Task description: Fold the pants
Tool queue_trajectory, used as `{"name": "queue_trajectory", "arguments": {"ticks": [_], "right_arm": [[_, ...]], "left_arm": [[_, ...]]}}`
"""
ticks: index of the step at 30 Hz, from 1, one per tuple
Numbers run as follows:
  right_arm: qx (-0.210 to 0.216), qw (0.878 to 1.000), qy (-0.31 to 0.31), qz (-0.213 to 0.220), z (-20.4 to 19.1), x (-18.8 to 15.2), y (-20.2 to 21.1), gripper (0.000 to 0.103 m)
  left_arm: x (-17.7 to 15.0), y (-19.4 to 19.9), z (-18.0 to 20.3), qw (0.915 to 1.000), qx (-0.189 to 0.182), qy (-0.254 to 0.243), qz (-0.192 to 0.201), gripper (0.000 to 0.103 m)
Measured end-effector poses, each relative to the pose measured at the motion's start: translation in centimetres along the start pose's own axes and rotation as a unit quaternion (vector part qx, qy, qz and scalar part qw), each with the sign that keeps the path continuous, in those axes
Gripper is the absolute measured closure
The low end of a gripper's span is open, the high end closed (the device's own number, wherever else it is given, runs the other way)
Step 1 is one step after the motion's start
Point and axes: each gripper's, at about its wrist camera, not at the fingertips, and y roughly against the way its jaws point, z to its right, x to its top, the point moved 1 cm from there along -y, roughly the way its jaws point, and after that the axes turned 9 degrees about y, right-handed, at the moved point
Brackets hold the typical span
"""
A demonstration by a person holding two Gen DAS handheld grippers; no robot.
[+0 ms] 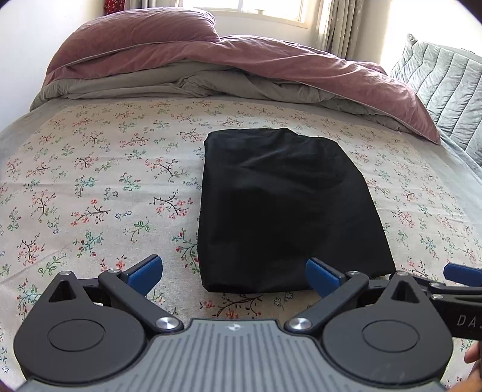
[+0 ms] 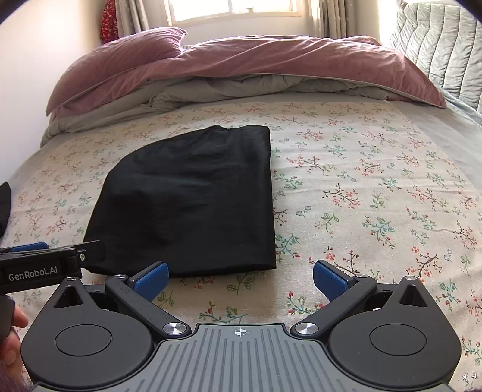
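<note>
The black pants (image 1: 280, 208) lie folded into a compact rectangle on the floral bedsheet (image 1: 99, 181); they also show in the right wrist view (image 2: 192, 205). My left gripper (image 1: 235, 276) is open and empty, hovering just short of the bundle's near edge. My right gripper (image 2: 240, 279) is open and empty, near the bundle's near right corner. The right gripper's blue tip (image 1: 461, 273) shows at the right edge of the left wrist view, and the left gripper's body (image 2: 39, 268) shows at the left edge of the right wrist view.
A rumpled pink and grey duvet (image 1: 229, 66) and a pink pillow (image 1: 135, 30) lie across the head of the bed. A grey quilted cushion (image 1: 446, 81) stands at the right. A window (image 2: 232, 9) is behind. A dark item (image 2: 4, 205) sits at the left edge.
</note>
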Motion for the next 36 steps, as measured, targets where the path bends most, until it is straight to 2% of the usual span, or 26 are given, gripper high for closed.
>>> {"name": "queue_trajectory", "arguments": {"ticks": [7, 36], "right_arm": [[-0.019, 1.0, 0.012, 0.006, -0.25, 0.21, 0.44, 0.0], [-0.017, 1.0, 0.017, 0.012, -0.33, 0.39, 0.74, 0.0]], "left_arm": [[-0.06, -0.29, 0.13, 0.9999, 0.012, -0.003, -0.006, 0.0], [-0.18, -0.81, 0.37, 0.9989, 0.041, -0.013, -0.017, 0.0]]}}
